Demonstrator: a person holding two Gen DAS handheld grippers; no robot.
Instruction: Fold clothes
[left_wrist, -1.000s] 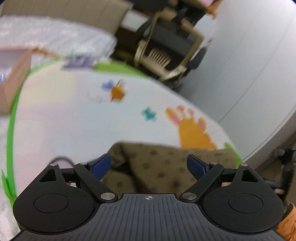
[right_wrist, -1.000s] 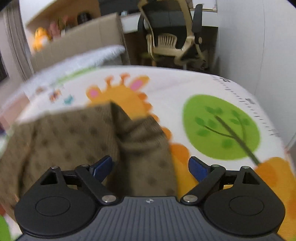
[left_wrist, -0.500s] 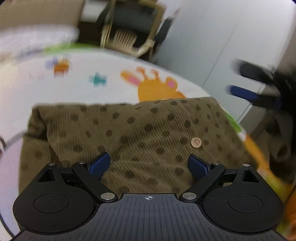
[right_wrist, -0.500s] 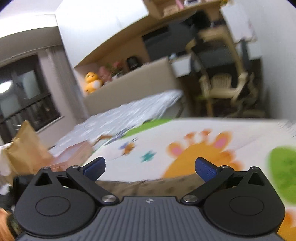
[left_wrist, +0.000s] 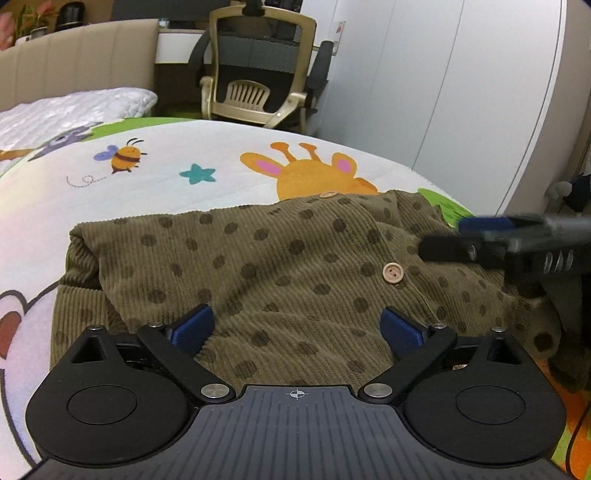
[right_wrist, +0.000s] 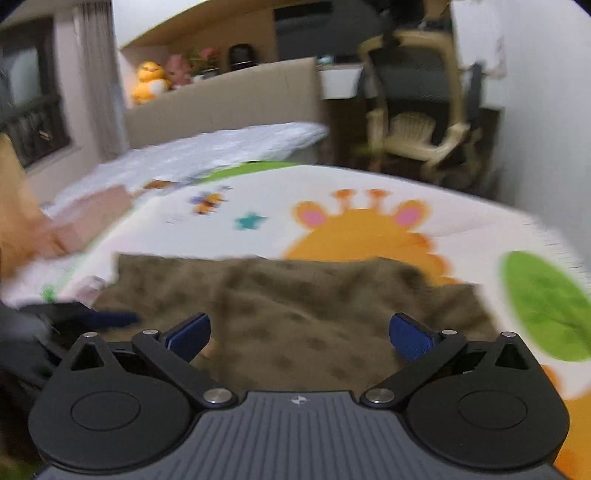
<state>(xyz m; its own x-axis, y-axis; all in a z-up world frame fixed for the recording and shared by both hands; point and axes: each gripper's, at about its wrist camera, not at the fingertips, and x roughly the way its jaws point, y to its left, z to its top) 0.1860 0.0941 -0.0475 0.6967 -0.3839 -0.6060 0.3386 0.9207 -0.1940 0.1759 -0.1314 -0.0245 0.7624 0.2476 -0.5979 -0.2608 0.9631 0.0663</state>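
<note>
Since a second ago the brown garment (left_wrist: 280, 273) is lying differently: then it was bunched, with one flap standing up in the right wrist view; now it is spreading flatter across the play mat (left_wrist: 184, 192), button side up. In the left wrist view more of the cloth is showing than before, and the right gripper (left_wrist: 480, 236) is now coming in from the right edge as a blurred dark shape with a blue pad, over the garment's right part.

Material notes: garment is ribbed corduroy-like cloth, olive brown with darker round dots, soft folds along its left edge. Two pale round buttons are showing, one mid-cloth (left_wrist: 393, 274) and one at the far hem (left_wrist: 328, 194). Mat is smooth and white, printed with an orange giraffe (left_wrist: 314, 173), a bee (left_wrist: 123, 158), a teal star and a green tree crown (right_wrist: 546, 306).

Left gripper (left_wrist: 295, 328): jaws are opening, spread wide, blue pads apart; cloth is lying below and ahead between them, nothing pinched. Right gripper (right_wrist: 299, 332): jaws spread fully, nothing pinched; garment (right_wrist: 295, 302) is lying just ahead and under the gap, view blurred. The left gripper (right_wrist: 85, 317) is showing at the lower left of that view, at the garment's left edge.

Behind: bed (left_wrist: 74, 107), beige chair (left_wrist: 258, 74), white wardrobe (left_wrist: 443, 92)
</note>
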